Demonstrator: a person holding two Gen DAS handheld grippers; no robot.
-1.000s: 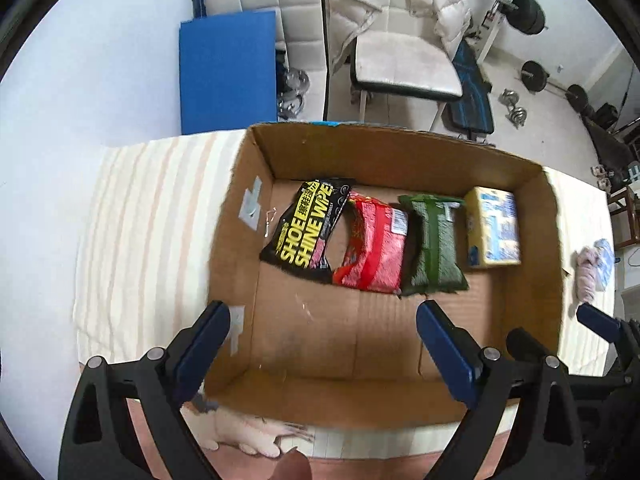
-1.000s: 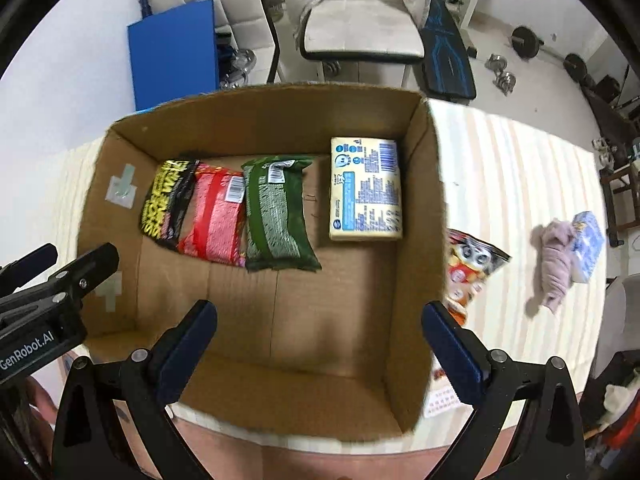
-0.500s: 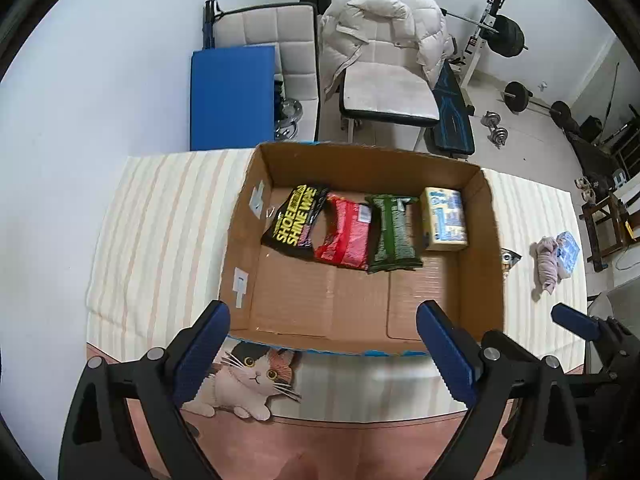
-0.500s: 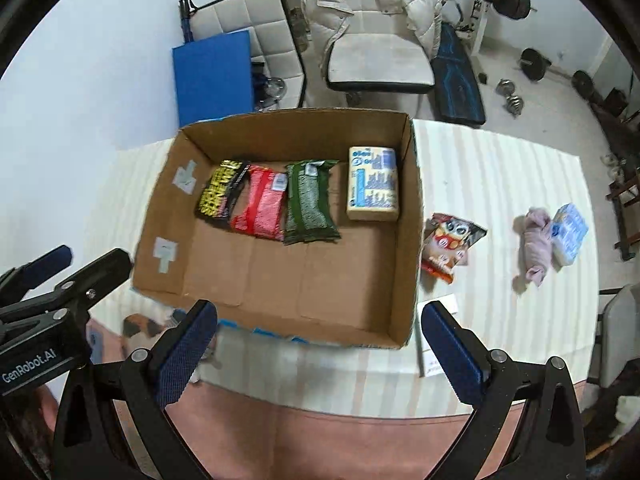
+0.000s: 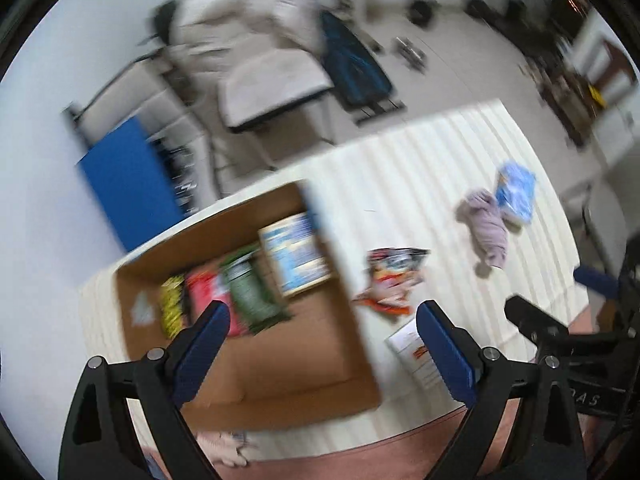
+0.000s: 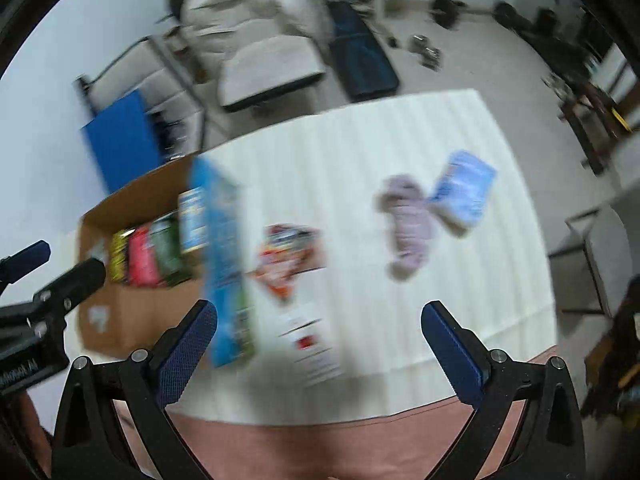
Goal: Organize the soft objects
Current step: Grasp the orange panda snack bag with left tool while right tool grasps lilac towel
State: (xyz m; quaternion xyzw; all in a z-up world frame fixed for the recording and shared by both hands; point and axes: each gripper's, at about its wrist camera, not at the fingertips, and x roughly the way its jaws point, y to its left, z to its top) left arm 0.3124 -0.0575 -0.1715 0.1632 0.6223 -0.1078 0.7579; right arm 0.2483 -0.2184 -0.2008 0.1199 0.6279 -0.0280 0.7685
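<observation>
- Both claws, left claw & right claw, staying wide open, empty, now swinging right vs 0.5 s ago.
- Cardboard box sliding leftward in view; snack packet, plush toy, blue pack lying loose on striped worktop.

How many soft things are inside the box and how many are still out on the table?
In the cardboard box: 4 (yellow-black pack, red pack, green pack, blue-and-cream pack)
On the table: 3 (colourful snack bag, purple plush toy, blue pack)
Total: 7
</observation>
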